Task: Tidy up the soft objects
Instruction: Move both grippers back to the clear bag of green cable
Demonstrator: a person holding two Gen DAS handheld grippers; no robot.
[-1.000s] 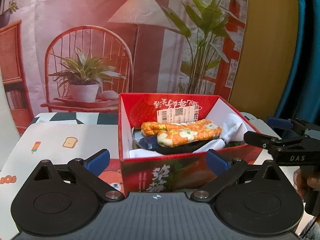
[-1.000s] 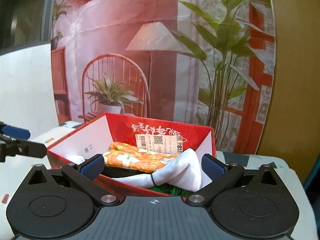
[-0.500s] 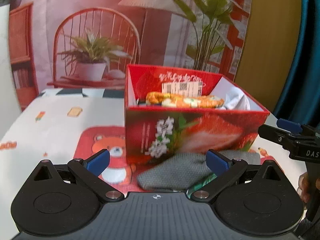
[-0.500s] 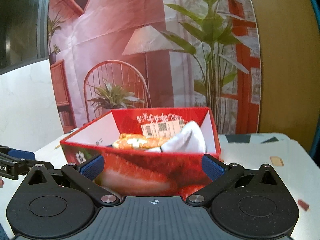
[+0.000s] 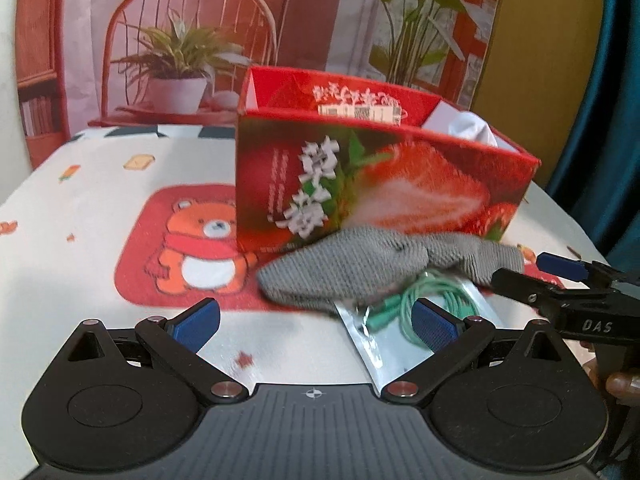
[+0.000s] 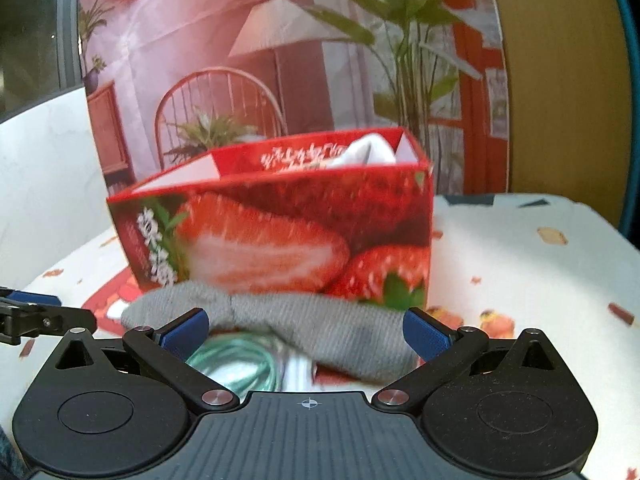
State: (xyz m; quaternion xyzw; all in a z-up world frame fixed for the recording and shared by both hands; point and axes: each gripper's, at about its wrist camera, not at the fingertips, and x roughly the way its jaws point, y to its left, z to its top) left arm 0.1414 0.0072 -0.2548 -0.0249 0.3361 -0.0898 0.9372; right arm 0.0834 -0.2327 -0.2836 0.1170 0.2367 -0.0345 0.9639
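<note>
A red strawberry-print box (image 5: 380, 188) (image 6: 288, 236) stands on the table with a white cloth (image 5: 472, 130) (image 6: 364, 152) poking above its rim. In front of it lies a grey knitted sock (image 5: 372, 268) (image 6: 304, 324), partly covering a clear packet with a coiled green cable (image 5: 424, 304) (image 6: 236, 364). My left gripper (image 5: 316, 320) is open, low over the table just short of the sock. My right gripper (image 6: 306, 330) is open too, its fingers straddling the sock close above it. Its arm shows at the right of the left wrist view (image 5: 560, 292).
The tablecloth (image 5: 100, 200) is white with a red bear mat (image 5: 192, 248) left of the box. A printed backdrop of a chair, lamp and plants hangs behind the table. A blue curtain (image 5: 616, 100) is at the far right.
Both grippers have come down from above the box opening to table level in front of it. The grey sock and cable packet have come into view. Both stayed open.
</note>
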